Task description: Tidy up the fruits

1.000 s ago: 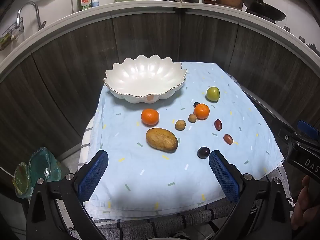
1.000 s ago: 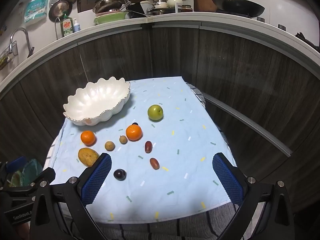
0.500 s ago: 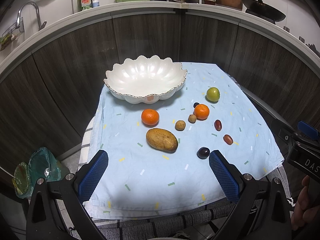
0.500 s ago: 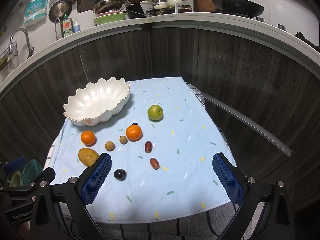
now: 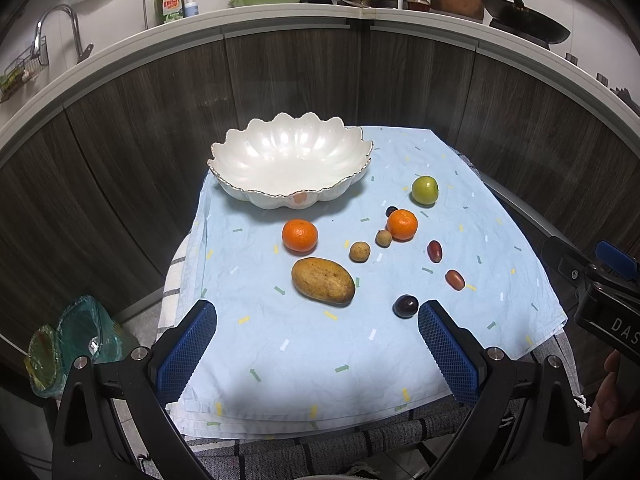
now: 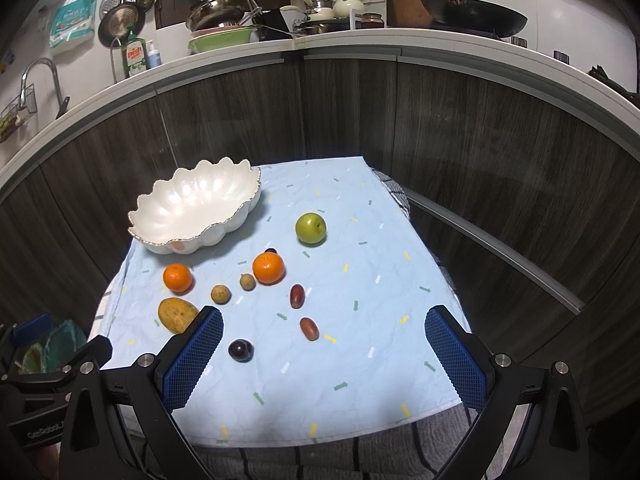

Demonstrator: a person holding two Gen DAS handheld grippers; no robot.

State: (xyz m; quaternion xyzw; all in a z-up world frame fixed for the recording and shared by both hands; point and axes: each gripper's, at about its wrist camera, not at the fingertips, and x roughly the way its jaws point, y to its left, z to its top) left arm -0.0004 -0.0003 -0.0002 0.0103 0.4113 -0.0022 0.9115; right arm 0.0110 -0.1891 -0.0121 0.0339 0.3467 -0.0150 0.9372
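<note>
- The left gripper (image 5: 318, 346) fills the bottom of the left wrist view, its blue pads spread wide with nothing between them.
- The right gripper (image 6: 324, 354) sits the same way at the bottom of the right wrist view, jaws wide apart and holding nothing.
- A white scalloped bowl (image 5: 256, 168) stands just above centre in the left view, at the far left part of a light blue cloth (image 5: 304, 360).
- The fruit lies loose on the cloth below and right of the bowl, none of it in the bowl.
- A mango (image 5: 323, 280) lies at centre, with an orange (image 5: 299, 235) just above it.
- A second orange (image 5: 402, 224) sits right of centre, a small brown fruit (image 5: 383, 238) touching or just beside its lower left and another (image 5: 359, 251) near it.
- A green apple (image 5: 425, 190) sits at the upper right of the group.
- Two red fruits (image 5: 435, 251) (image 5: 455, 279) lie to the right.
- A dark plum (image 5: 405, 306) rests just beside the left gripper's right pad.
- A small dark fruit (image 5: 391, 211) peeks out behind the second orange.
</note>
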